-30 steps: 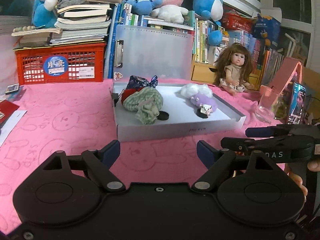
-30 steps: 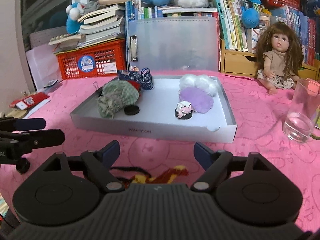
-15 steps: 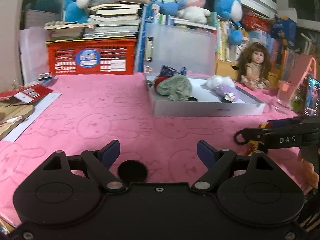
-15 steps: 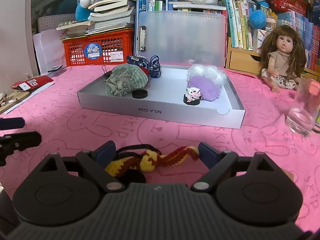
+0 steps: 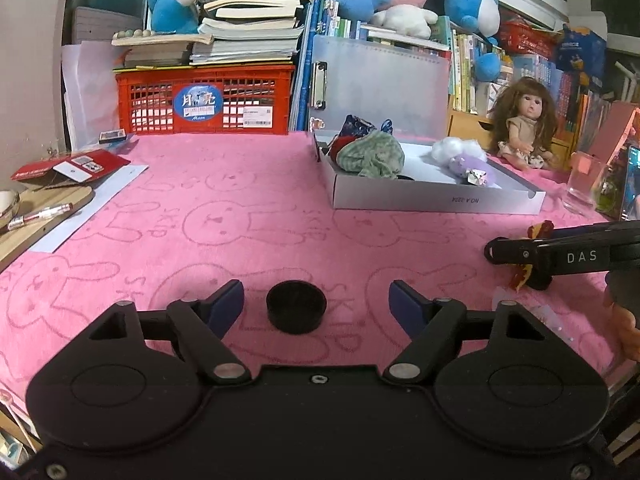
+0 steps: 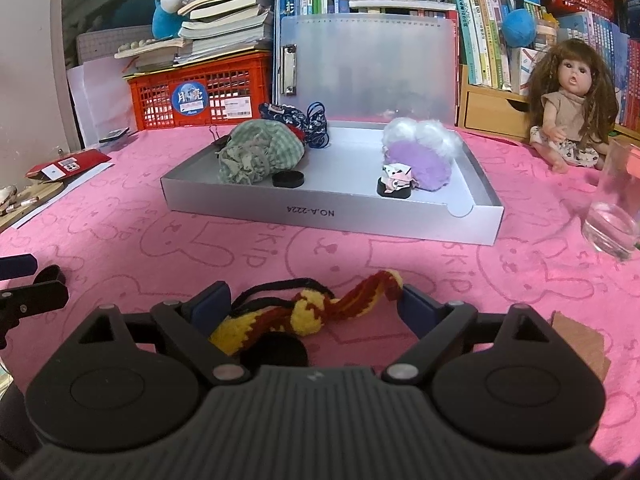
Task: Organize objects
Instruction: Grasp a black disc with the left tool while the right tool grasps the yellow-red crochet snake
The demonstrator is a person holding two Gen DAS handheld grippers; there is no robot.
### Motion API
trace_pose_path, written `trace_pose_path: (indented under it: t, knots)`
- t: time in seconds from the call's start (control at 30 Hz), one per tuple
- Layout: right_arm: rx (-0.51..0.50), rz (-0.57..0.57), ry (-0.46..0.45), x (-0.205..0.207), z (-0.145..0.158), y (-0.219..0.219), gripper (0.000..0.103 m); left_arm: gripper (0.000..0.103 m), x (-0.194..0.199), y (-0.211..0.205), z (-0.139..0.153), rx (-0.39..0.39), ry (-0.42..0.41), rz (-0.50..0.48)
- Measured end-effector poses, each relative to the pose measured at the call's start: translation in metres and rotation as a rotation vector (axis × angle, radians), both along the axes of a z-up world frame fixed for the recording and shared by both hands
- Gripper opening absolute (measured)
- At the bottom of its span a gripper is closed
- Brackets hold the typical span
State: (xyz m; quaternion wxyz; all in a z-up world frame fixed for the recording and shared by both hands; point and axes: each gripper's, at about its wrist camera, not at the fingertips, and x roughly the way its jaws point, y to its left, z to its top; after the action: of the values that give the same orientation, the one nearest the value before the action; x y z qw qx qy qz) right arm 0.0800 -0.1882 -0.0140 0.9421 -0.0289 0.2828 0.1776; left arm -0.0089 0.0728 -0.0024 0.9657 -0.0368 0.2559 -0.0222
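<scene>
Now left gripper (image 5: 316, 304) fingers spread, just been closing, black disc (image 5: 296, 312) between them on pink tabletop (image 5: 240, 220), untouched. Right gripper (image 6: 316, 306) fingers released, straddling knitted yellow-red scrunchie (image 6: 304, 312). Grey tray (image 6: 332, 216) beyond.

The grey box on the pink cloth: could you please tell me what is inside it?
Inside the grey box: a green checked cloth bundle, dark blue patterned fabric, a black disc, a white-and-purple fluffy toy and a small figurine. Whatever lies under the bundle is hidden.
</scene>
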Motion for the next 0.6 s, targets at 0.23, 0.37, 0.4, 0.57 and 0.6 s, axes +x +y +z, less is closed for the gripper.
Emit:
trace_pose_path:
  t: [0.23, 0.37, 0.4, 0.57, 0.6]
  knots:
    - [0.003, 0.023, 0.013, -0.0031, -0.0019, 0.0028, 0.094, 0.053, 0.0006, 0.0002, -0.0022, -0.005, 0.004, 0.006]
    - [0.010, 0.030, 0.002, -0.0068, -0.0003, 0.0040, 0.084, 0.039, -0.0004, 0.0024, -0.0028, -0.020, -0.002, 0.019]
    - [0.011, 0.030, 0.000, -0.0075, 0.0000, 0.0043, 0.079, 0.034, -0.0003, 0.0025, -0.0030, -0.019, -0.003, 0.021]
    - [0.020, 0.018, -0.011, -0.0097, 0.0021, 0.0032, 0.058, 0.031, -0.0012, 0.0021, -0.0030, -0.022, -0.009, 0.026]
    - [0.019, 0.015, -0.011, -0.0096, 0.0023, 0.0030, 0.048, 0.031, -0.0009, 0.0017, -0.0029, -0.023, -0.010, 0.024]
